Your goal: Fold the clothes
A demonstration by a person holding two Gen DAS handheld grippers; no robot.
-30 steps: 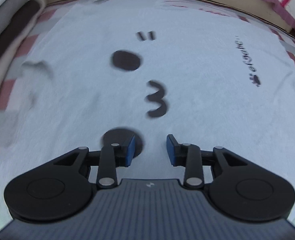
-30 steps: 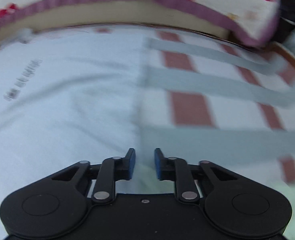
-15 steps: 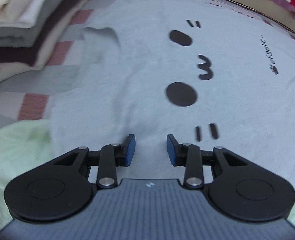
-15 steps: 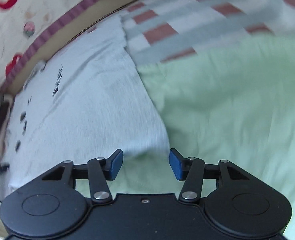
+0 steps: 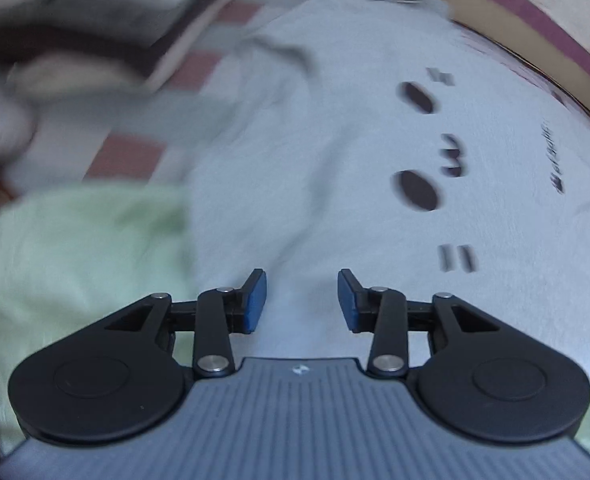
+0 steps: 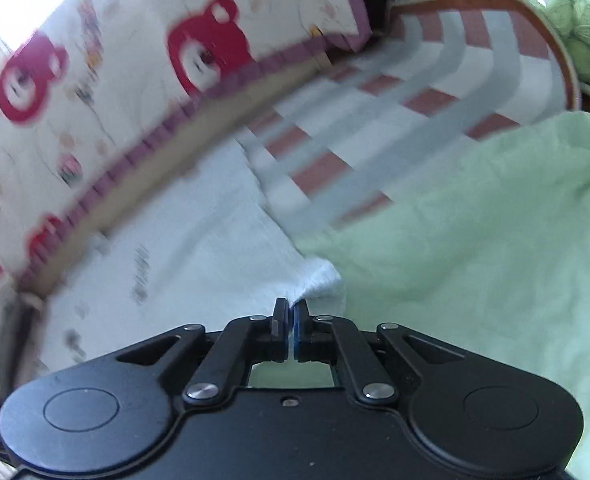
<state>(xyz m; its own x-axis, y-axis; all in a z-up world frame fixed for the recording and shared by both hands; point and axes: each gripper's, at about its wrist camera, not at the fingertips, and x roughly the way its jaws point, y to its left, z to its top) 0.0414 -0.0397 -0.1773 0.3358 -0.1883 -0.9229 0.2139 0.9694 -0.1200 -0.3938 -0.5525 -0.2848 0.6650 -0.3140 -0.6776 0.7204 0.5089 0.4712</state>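
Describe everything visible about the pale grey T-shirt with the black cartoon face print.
The pale grey knit T-shirt lies spread flat, print up, on the red, grey and white checked cloth, its near part overlapping a light green sheet. The print shows two black ovals, a "3"-like mouth, whisker dashes and small script. One sleeve is rumpled. The right gripper has its jaws shut on a bunched hem corner; the left gripper hovers open above the fabric.

Soft, even daylight fills both views, with only faint shadows. The brightest glare sits at the far left of the right wrist view, possibly a window. Motion blur smears the folded stack (image 5: 75, 28) and the print on the pale shirt (image 5: 335, 152). Fisheye distortion bends the striped cover (image 6: 435, 92) at the edges.
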